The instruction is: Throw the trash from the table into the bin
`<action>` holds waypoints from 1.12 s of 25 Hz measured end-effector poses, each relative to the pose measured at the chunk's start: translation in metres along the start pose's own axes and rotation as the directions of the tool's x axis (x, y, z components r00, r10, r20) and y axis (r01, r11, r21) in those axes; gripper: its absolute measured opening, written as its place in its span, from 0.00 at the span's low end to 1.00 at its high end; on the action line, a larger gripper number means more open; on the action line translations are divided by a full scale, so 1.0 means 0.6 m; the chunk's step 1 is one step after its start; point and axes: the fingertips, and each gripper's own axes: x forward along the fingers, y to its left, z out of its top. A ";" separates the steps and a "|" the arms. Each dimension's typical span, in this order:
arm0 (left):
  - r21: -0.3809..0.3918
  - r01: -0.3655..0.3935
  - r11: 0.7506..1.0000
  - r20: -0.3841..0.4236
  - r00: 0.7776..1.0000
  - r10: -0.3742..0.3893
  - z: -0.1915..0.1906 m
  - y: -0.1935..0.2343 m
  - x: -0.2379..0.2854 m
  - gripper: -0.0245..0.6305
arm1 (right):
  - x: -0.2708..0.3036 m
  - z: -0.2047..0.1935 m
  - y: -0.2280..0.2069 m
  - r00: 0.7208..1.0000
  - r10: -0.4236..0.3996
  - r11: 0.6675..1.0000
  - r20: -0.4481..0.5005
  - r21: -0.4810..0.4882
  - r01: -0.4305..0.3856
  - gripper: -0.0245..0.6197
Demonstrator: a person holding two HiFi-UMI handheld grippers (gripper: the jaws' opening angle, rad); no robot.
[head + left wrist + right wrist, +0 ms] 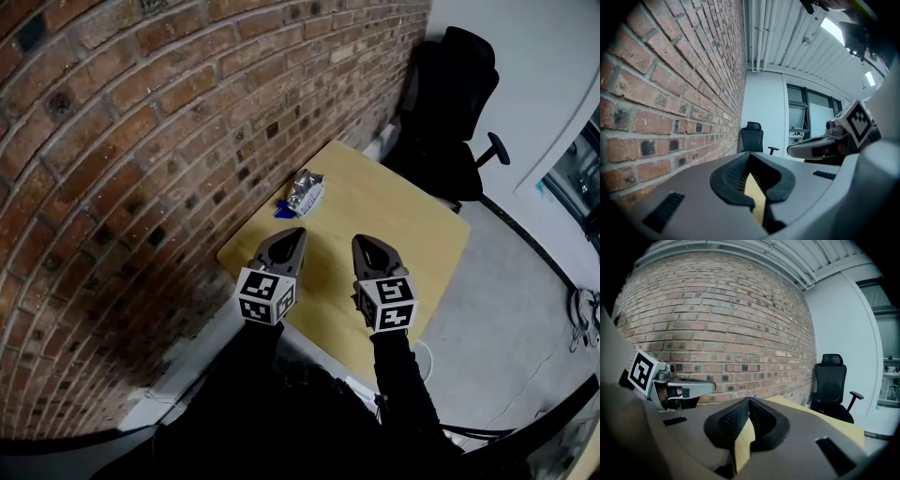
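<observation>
While the left tongs (294,232) and the right tongs (362,241) hang side by side over the near part of the tabletop (403,225), both are clenched with nothing between their pads. Each one's own view shows the tips pressed together and only yellow wood through the gap behind them. Beyond the tongs, a crumpled silvery wrapper (307,190) lies on the tabletop close to the brick wall (122,141), apart from both. A small blue scrap (282,209) sits just beside it, possibly part of the same wrapper; it is too small to tell. A black office chair (450,103) stands at the tabletop's far end.
</observation>
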 end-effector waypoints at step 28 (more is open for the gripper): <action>-0.013 0.075 0.997 -0.053 0.996 -0.075 -0.041 0.221 0.080 0.05 | 0.296 -0.071 0.041 0.986 -0.049 0.995 -0.162 0.078 0.062 0.50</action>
